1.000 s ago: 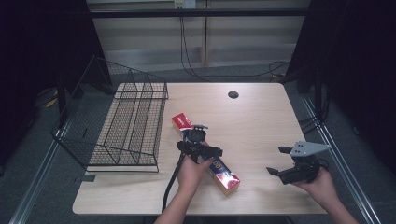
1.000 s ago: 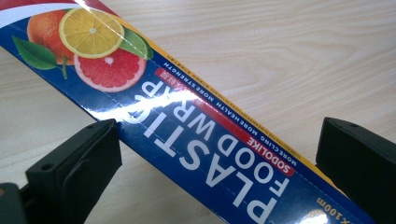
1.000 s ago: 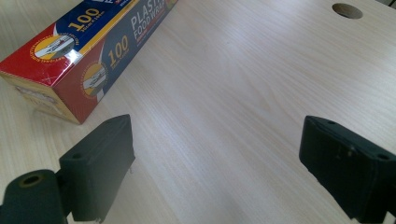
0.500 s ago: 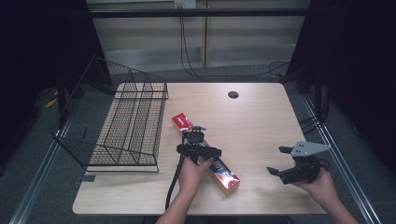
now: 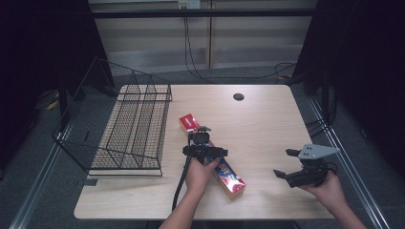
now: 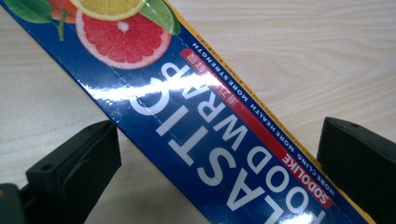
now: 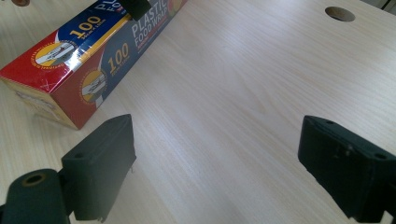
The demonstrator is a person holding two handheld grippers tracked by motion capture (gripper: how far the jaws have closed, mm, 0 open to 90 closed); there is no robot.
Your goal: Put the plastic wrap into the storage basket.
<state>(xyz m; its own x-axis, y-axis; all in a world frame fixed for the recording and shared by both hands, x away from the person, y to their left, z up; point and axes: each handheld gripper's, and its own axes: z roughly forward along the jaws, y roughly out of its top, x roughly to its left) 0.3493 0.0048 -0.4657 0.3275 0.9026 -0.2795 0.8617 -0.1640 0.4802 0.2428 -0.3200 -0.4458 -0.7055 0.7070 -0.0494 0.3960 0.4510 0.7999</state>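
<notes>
I am lowering my left gripper (image 5: 202,143) over the box (image 5: 228,175), a long plastic-wrap carton that is lying flat on the table (image 5: 267,124), just beside the wire basket (image 5: 129,124), running slantwise away from the basket's near corner. The jaws are standing wide apart, one on each side of the box (image 6: 210,135), neither one touching it yet as far as I can tell. The box is crossing the gap at an angle, so I am risking a corner-to-corner pinch: if I am closing like this, the carton is likely to twist or skid out along the table instead of seating square. The cardboard is glossy and thin-walled, so squeezing hard is likely to dent it, and squeezing lightly is likely to let it slide. I am also gripping away from its middle, so the long end may sag when I lift. My right gripper (image 5: 298,171) is hanging open, well apart from the box (image 7: 88,51) on the side away from the basket, holding nothing.
</notes>
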